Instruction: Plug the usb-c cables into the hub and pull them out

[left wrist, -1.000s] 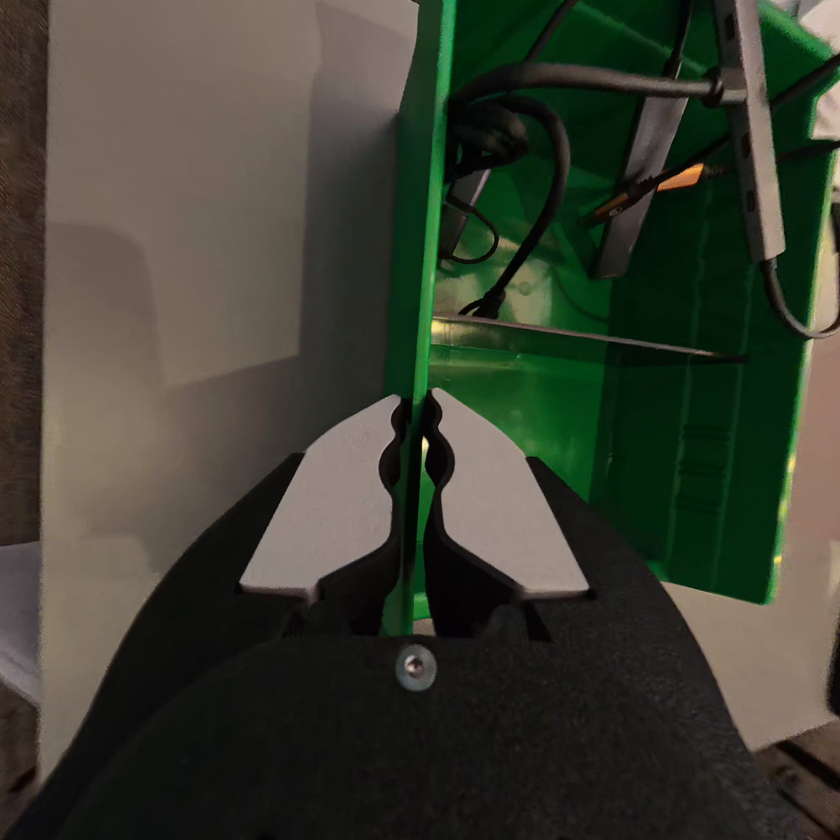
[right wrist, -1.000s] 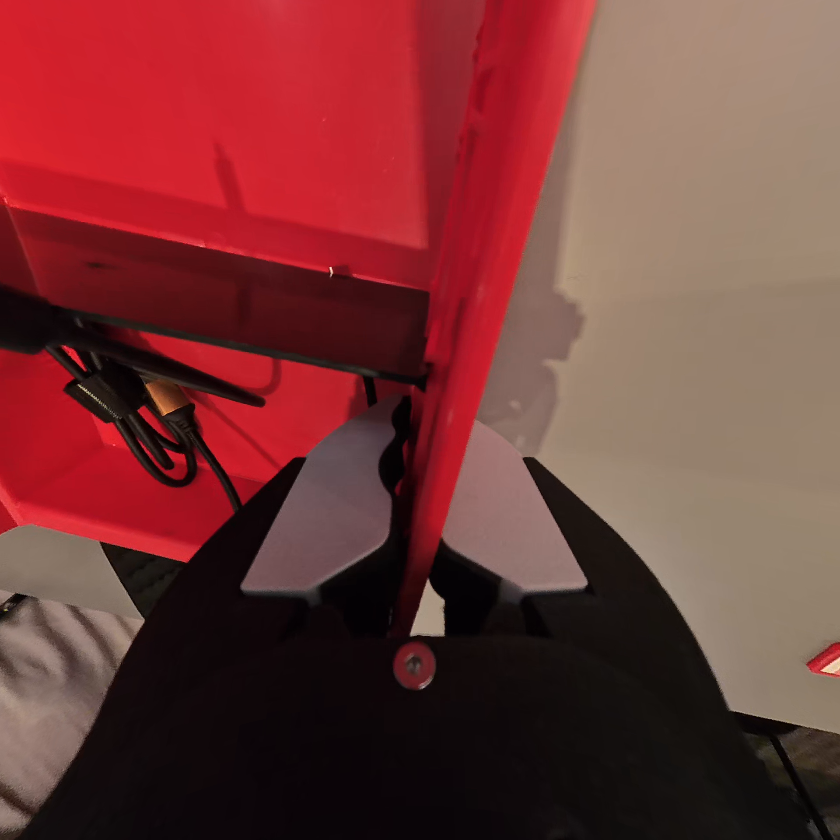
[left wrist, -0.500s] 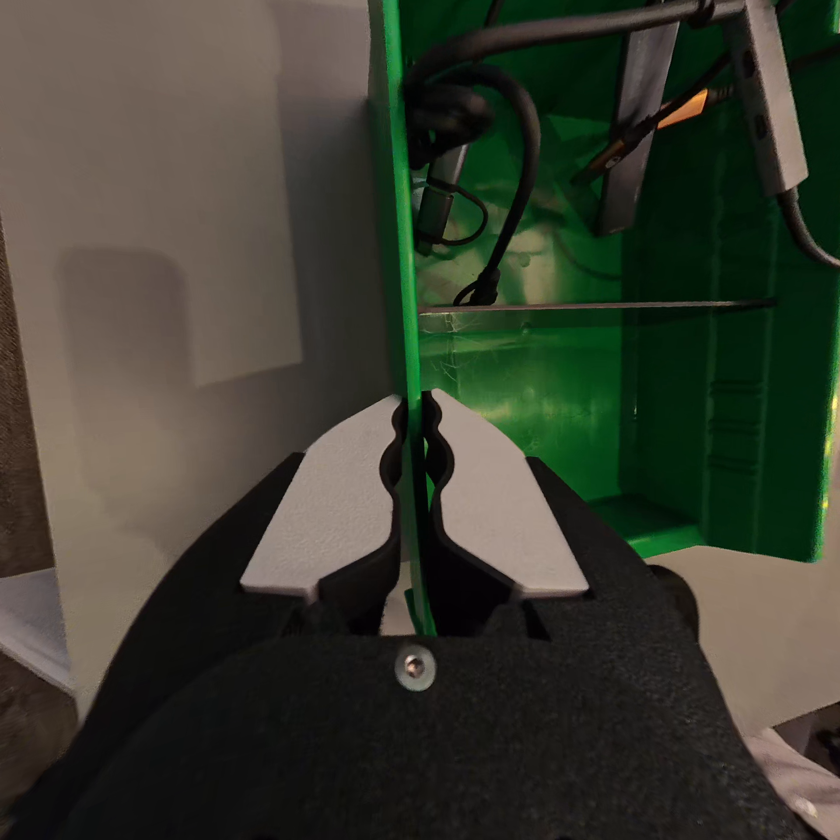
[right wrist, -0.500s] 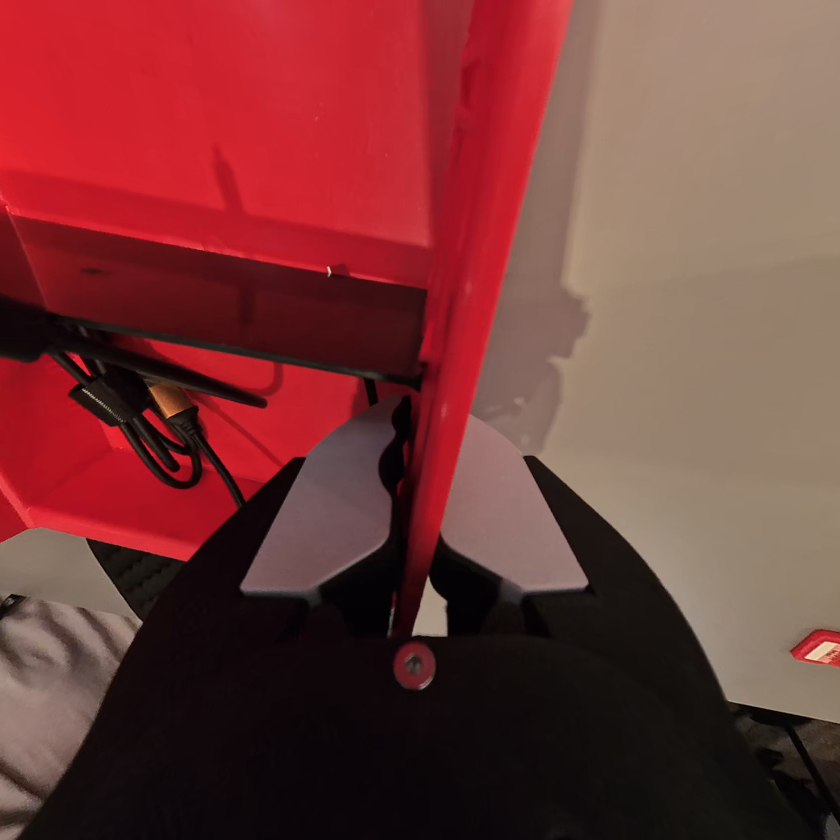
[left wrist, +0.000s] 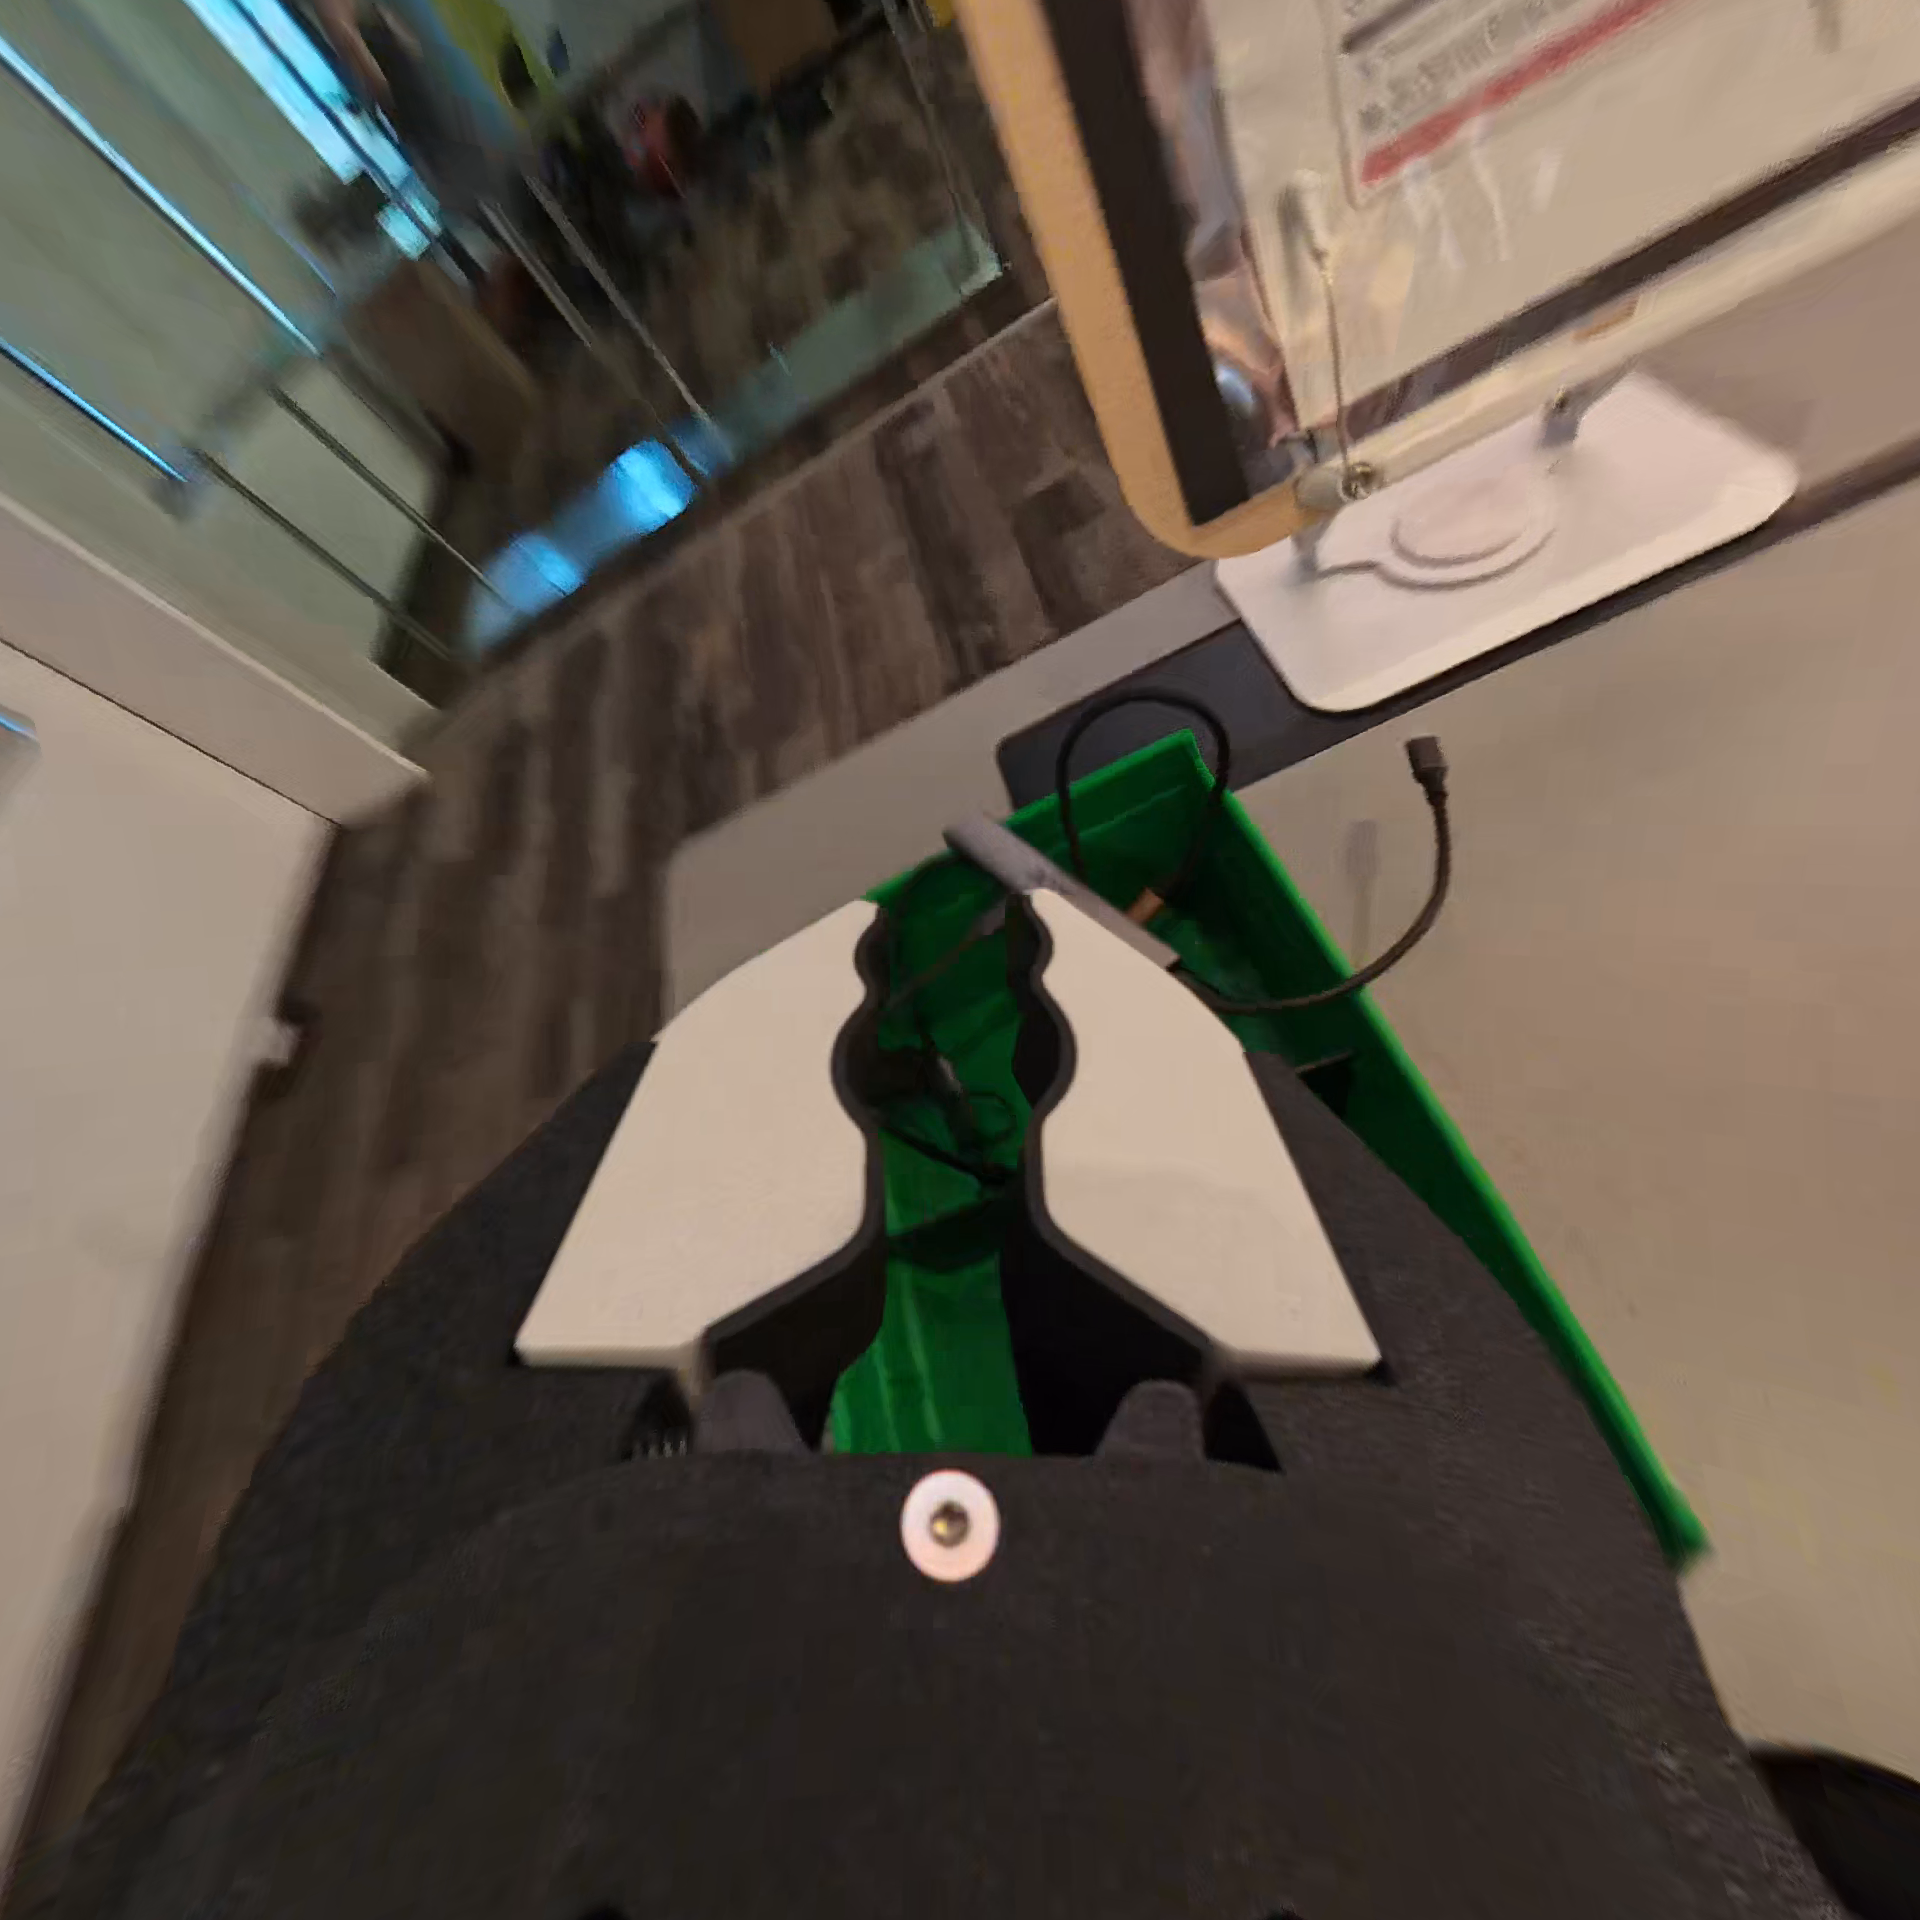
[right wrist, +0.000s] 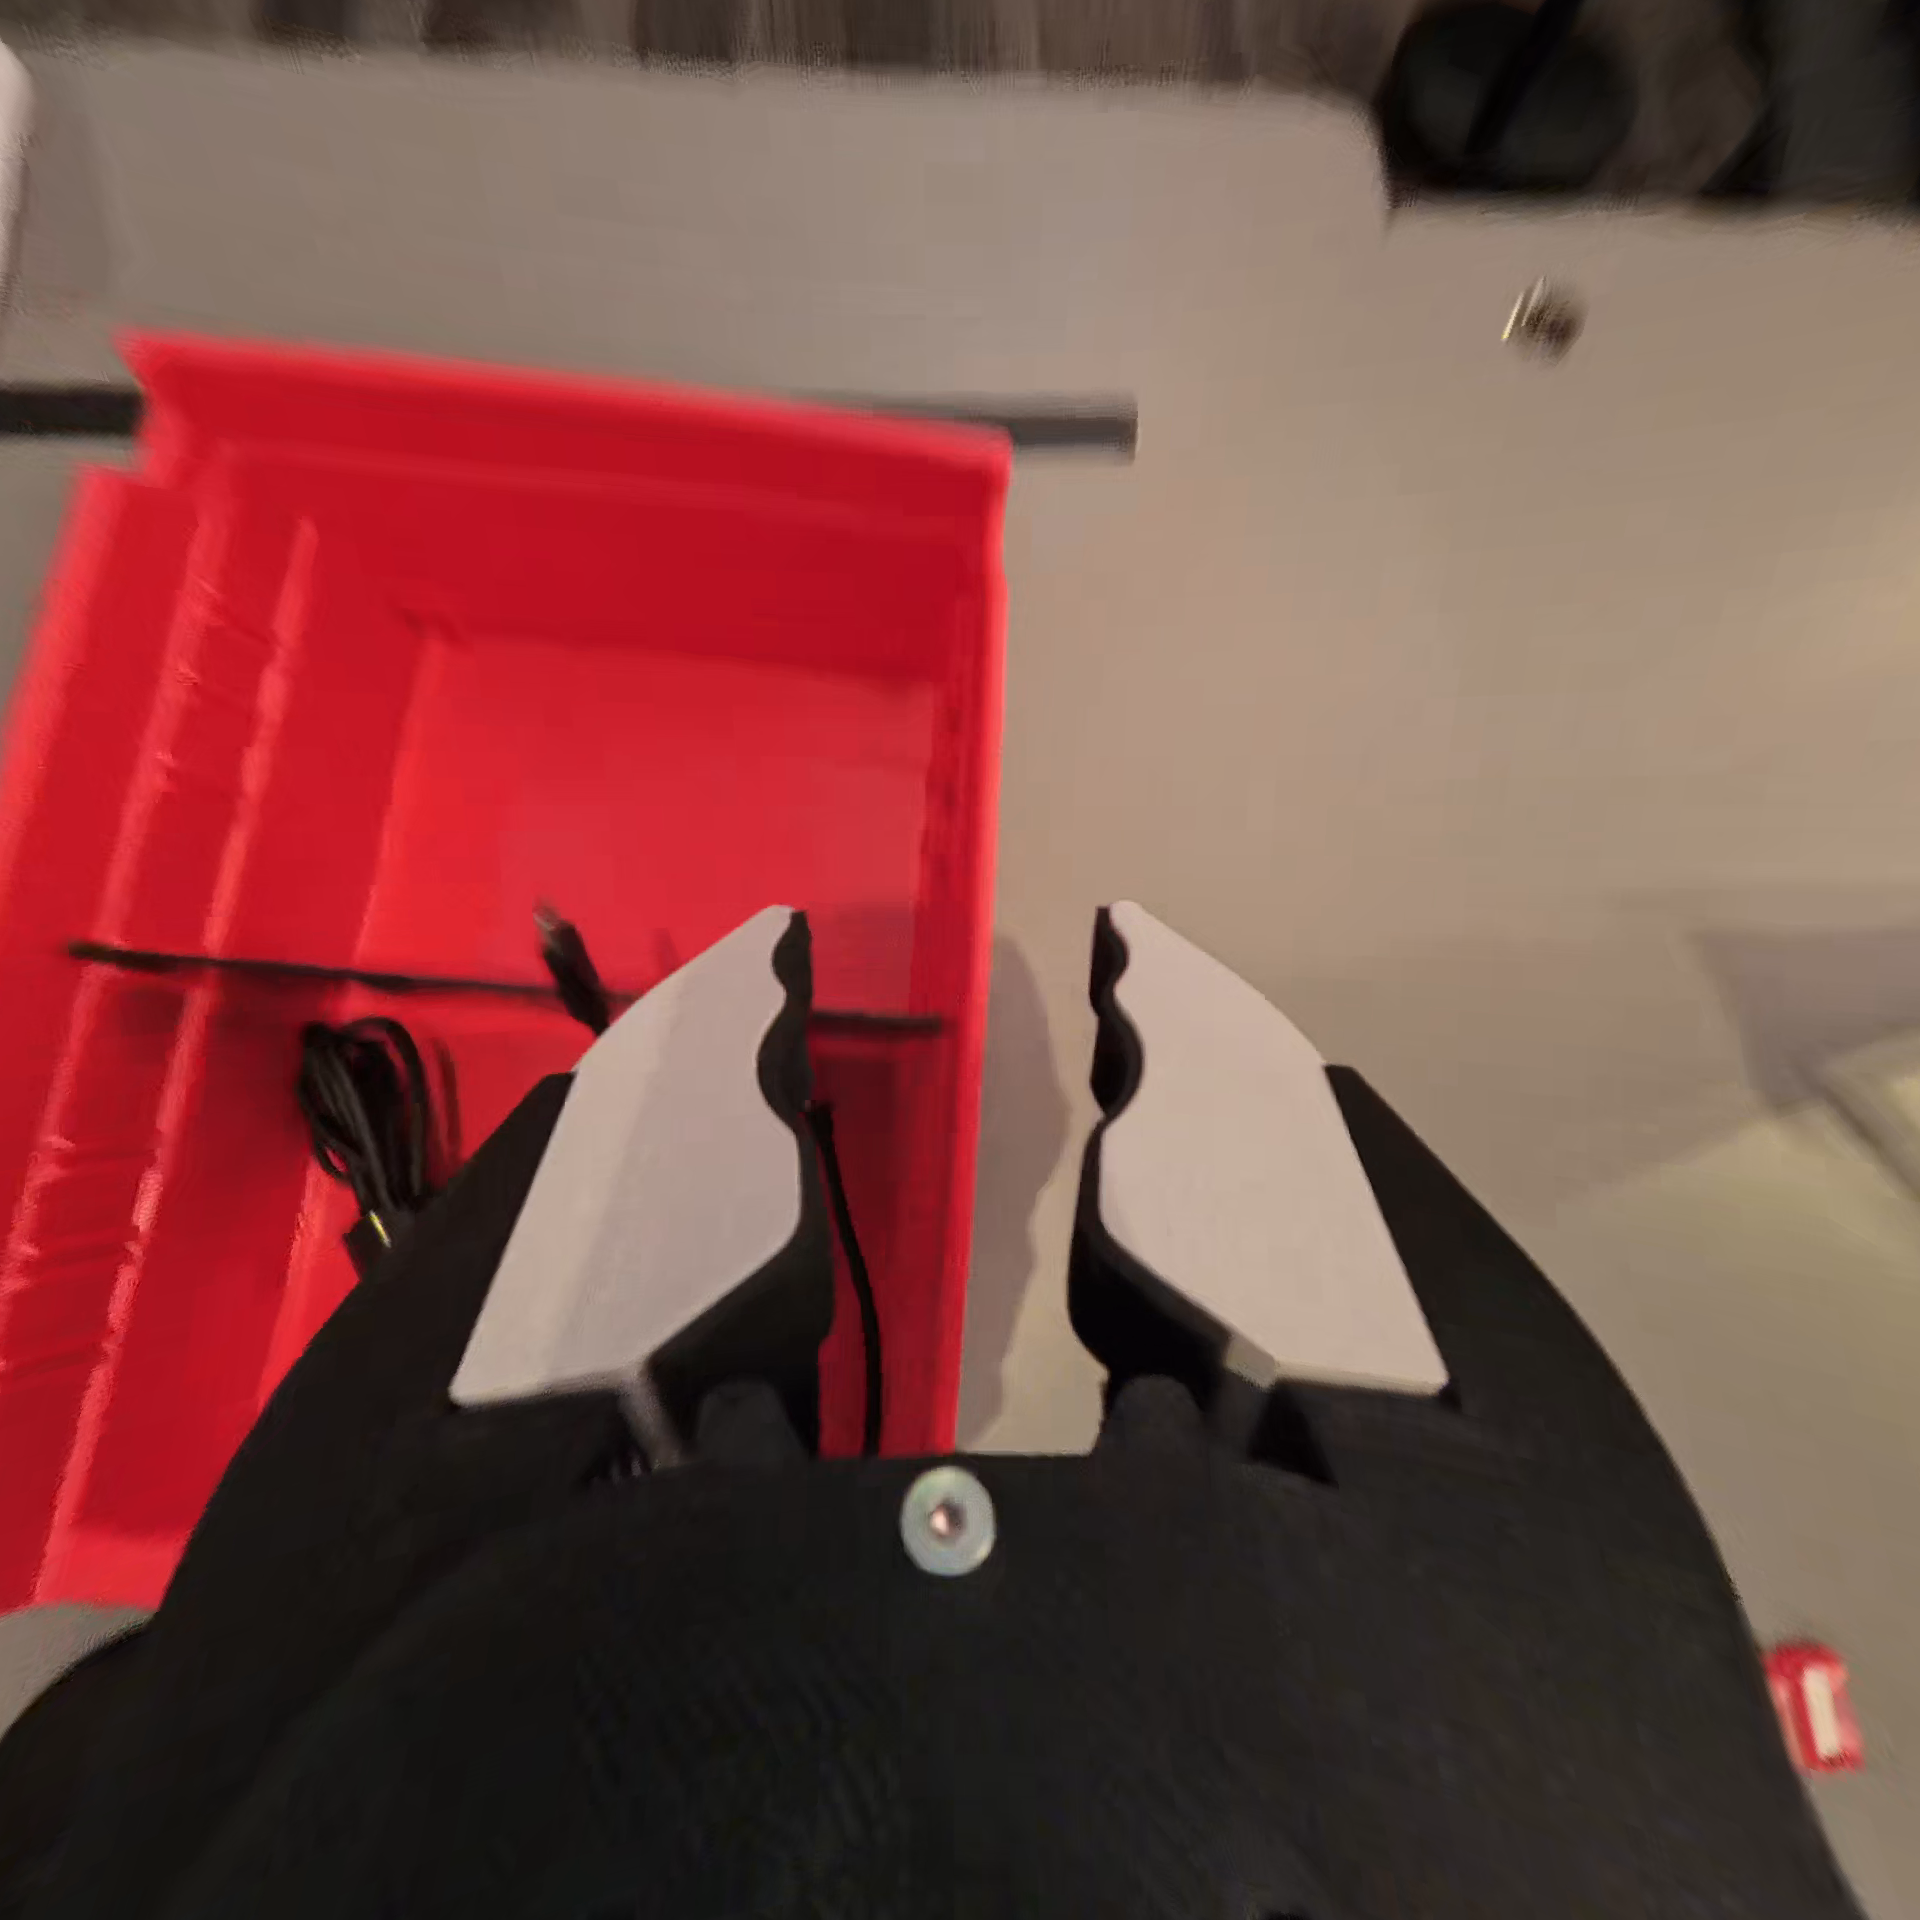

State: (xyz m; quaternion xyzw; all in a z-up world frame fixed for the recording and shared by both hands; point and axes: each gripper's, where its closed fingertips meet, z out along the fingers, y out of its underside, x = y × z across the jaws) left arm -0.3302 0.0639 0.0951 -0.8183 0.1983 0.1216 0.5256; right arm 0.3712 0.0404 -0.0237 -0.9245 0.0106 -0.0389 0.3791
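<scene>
In the left wrist view my left gripper (left wrist: 956,914) is open and empty above a green bin (left wrist: 1455,1195) lying on the white table (left wrist: 1662,1039). A grey hub (left wrist: 1003,850) leans at the bin's far rim. A black cable (left wrist: 1392,956) hangs over the right wall, its plug (left wrist: 1423,750) free in the air. More black cables lie inside. In the right wrist view my right gripper (right wrist: 948,914) is open and empty, its jaws on either side of the right wall of a red bin (right wrist: 665,779). A coiled black cable (right wrist: 364,1101) and a loose one (right wrist: 852,1247) lie in it.
A white monitor-stand base (left wrist: 1507,540) stands just beyond the green bin. Wood floor (left wrist: 623,675) drops off at the table's left. A thin black divider (right wrist: 312,971) crosses the red bin. A small metal piece (right wrist: 1543,317) and a red tag (right wrist: 1813,1714) lie on the table. Tip to tip, the grippers are about 70 centimetres apart.
Both grippers were shut on the bins' walls with the bins held tilted. Now both are open and drawn back, and the bins rest on the table. Both views are blurred by motion.
</scene>
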